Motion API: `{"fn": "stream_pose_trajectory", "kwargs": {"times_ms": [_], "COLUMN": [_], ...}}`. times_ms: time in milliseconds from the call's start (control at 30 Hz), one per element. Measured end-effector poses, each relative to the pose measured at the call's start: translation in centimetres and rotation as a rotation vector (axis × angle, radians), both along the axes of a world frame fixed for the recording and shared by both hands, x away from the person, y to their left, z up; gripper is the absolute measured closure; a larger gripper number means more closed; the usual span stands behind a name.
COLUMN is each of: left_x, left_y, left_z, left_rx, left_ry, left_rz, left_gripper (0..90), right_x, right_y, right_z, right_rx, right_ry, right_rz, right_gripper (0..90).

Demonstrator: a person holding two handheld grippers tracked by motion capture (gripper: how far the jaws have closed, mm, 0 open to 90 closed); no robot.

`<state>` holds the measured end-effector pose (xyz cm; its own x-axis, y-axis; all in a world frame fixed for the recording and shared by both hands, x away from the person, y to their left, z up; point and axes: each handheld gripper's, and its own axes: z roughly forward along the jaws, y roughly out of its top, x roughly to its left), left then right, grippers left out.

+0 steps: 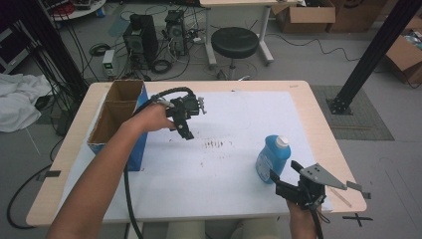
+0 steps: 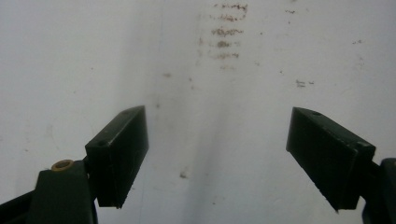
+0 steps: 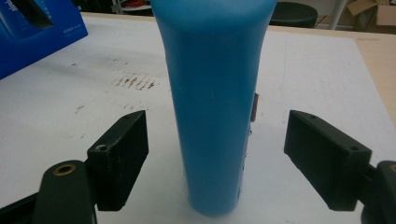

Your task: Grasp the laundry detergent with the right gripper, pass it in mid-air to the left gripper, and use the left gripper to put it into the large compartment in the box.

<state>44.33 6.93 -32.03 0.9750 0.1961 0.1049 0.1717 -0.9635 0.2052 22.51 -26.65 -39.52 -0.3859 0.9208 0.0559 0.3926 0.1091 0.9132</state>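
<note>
Covering the table (image 1: 308, 107) — a stained white sheet (image 1: 239, 144) — cluttered room behind.

The bottle (image 1: 273, 158) stands on the table (image 1: 298, 89) at right, the box (image 1: 117, 115) at its left edge.

Parted fingers (image 2: 119, 156) above stained white table cover (image 2: 224, 70)

No text or label can be read.
</note>
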Motion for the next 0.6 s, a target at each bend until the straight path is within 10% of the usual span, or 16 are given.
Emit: {"fn": "stream_pose_trajectory", "kwargs": {"times_ms": [600], "left_x": [0.1], "left_y": [0.1], "left_z": [-0.1], "left_rx": [0.000], "left_ry": [0.004], "left_rz": [-0.002], "left_gripper": [21.6], "right_x": [1.9], "right_y": [1.2], "right_z": [-0.8], "right_rx": [-0.006], "right_ry": [-0.002], "right_rz": [-0.033], "right_gripper": [21.6]}}
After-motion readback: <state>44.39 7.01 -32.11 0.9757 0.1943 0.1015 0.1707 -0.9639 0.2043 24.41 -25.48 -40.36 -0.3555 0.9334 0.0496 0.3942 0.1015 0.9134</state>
